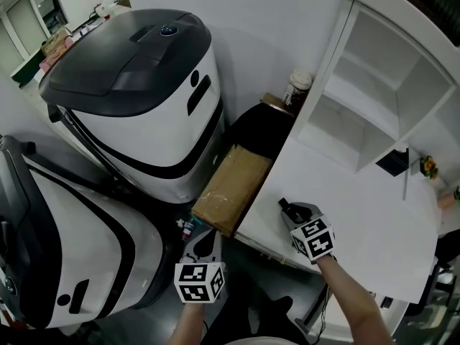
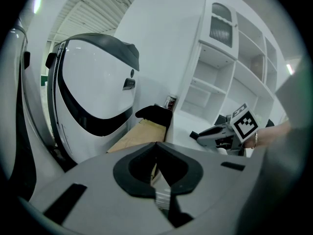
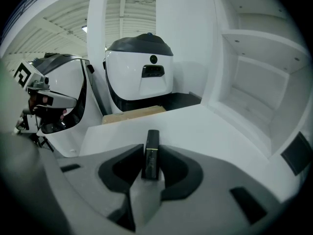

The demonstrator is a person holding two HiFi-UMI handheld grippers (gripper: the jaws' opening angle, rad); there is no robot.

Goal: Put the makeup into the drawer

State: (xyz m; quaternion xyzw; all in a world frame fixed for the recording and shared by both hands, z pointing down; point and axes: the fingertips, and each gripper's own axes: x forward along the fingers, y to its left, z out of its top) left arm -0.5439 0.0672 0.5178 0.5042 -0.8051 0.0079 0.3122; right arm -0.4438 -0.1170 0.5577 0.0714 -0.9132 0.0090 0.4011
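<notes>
With right gripper [image 3: 149,152] clamped on slim makeup case [image 3: 152,140] and left gripper [image 2: 157,146] closed empty, beware of pivoting loose through narrow contact.

Dim, flat indoor light is seen; both gripper views are fisheye-warped, with black corners and blurred foregrounds.

The right claw [image 1: 286,207] is over the near left edge of the white surface [image 1: 359,221] and points steeply down. Its jaws are clamped on a slim dark makeup stick [image 3: 151,153], which stands upright between them. The bare right forearm [image 1: 353,300] reaches in from below. The left claw [image 1: 204,241] sits just off that edge, jaws together with nothing between them.
</notes>
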